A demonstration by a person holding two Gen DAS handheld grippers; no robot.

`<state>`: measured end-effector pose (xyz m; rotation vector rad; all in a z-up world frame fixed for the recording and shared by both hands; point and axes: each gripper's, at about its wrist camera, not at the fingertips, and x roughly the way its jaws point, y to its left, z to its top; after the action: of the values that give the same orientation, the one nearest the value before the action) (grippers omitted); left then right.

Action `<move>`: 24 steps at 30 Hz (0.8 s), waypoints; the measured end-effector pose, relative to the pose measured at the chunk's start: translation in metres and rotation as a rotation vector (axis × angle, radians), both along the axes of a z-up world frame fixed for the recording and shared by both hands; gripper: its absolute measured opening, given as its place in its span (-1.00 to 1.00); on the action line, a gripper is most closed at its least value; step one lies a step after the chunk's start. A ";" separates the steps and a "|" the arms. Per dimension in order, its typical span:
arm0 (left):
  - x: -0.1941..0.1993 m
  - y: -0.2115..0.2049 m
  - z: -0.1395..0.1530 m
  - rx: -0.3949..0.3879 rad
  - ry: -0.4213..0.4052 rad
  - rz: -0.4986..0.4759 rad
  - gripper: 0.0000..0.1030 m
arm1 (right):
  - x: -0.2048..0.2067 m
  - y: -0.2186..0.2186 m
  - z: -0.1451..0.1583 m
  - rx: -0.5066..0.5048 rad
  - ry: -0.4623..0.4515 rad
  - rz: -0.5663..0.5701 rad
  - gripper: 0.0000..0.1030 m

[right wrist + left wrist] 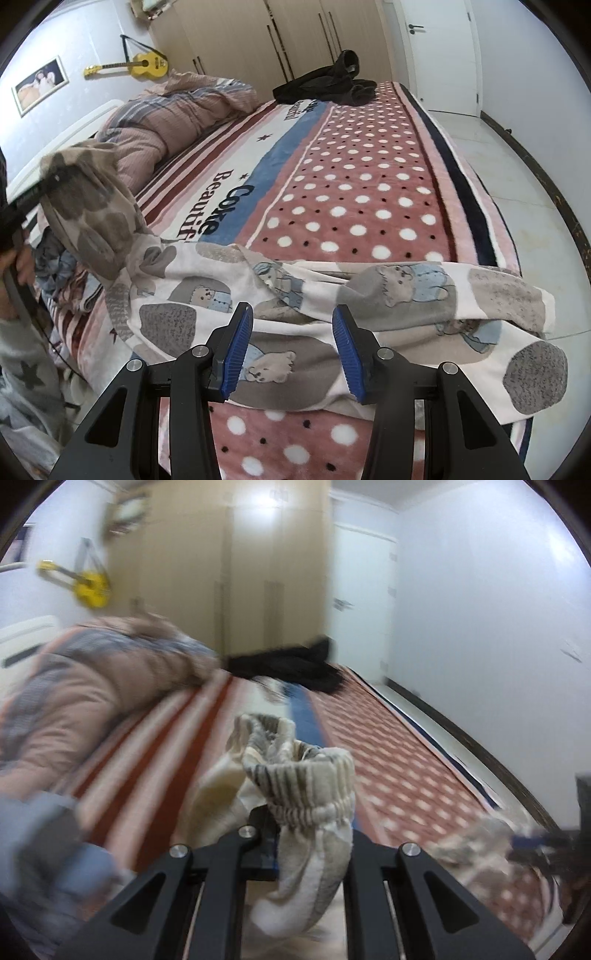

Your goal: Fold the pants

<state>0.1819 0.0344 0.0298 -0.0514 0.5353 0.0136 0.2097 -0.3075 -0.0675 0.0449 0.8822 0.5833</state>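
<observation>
The pants (406, 295), white with grey patches and bear prints, lie crosswise over the near end of the bed. My right gripper (291, 347) is open just above them, its blue pads (236, 350) apart with the cloth below and nothing pinched. My left gripper (291, 830) is shut on one ribbed striped end of the pants (310, 779); that view is blurred by motion. In the right wrist view the left gripper (33, 192) holds that end (85, 199) up at the far left, with a hand (22, 258) under it.
A bed blanket (351, 177) with polka dots, stripes and lettering covers the bed. A pink quilt (166, 114) is heaped at the head end and a black garment (328, 85) lies at the far end. Pale floor (517, 155) runs along the right; a yellow guitar (144, 64) hangs on the wall.
</observation>
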 end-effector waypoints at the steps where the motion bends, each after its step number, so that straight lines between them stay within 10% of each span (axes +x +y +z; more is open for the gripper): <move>1: 0.004 -0.015 -0.009 0.002 0.020 -0.029 -0.85 | -0.001 -0.004 0.000 0.003 -0.001 -0.007 -0.22; 11: 0.025 -0.144 -0.095 0.087 0.194 -0.261 -0.85 | -0.011 -0.054 -0.011 0.022 0.012 -0.095 -0.14; 24: 0.041 -0.168 -0.125 0.099 0.291 -0.295 -0.75 | -0.013 -0.075 -0.026 0.025 0.038 -0.132 -0.14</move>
<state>0.2232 -0.1337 -0.0951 0.1282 0.8279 -0.2434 0.1966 -0.3827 -0.0935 0.1361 0.9019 0.4712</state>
